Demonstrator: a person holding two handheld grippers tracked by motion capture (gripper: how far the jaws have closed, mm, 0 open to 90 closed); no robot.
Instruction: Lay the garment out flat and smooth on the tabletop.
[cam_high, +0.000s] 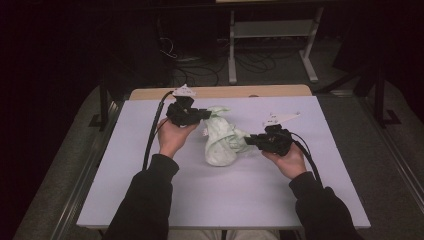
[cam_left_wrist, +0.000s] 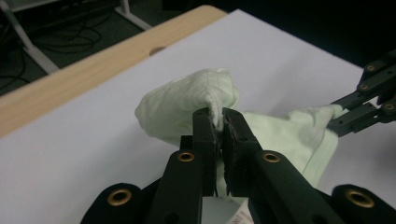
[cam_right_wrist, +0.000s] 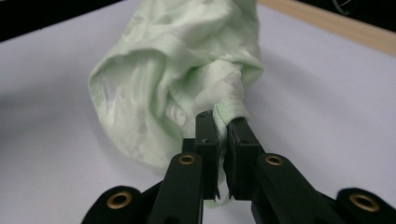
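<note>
Sleeves (cam_high: 150, 200) low in the high view | left gripper (cam_high: 202, 114), right gripper (cam_high: 248, 141) each pinched pale green cloth (cam_high: 220, 142) | step: lifting, likely | next: pull apart evenly

The high view looks forward and down on the table (cam_high: 150, 200) from above the person's side. Each gripper view rides low behind its own jaws, close to the cloth (cam_left_wrist: 187, 100) ahead. The left gripper view also catches the right gripper (cam_left_wrist: 369, 105) across the cloth.
</note>
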